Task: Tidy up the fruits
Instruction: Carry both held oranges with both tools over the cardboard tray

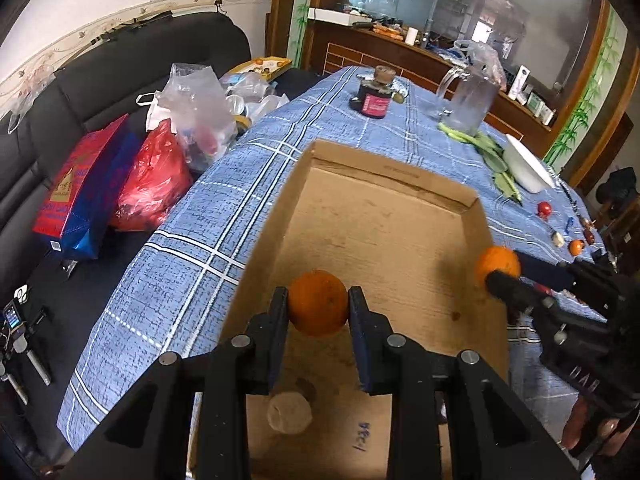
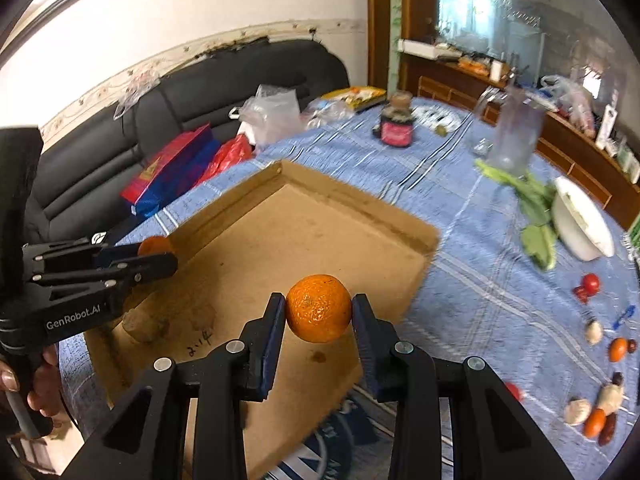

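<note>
Jaws of both grippers (image 1: 318,300) (image 2: 319,308) hold oranges (image 1: 317,302) (image 2: 318,307) above cardboard box (image 1: 384,208)

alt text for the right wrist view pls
The right gripper holds a round orange tangerine between its black fingers, above the near edge of a shallow brown cardboard box on a blue plaid tablecloth. At left, the left gripper holds a second orange fruit over the box; small fruits lie scattered at right.
</note>
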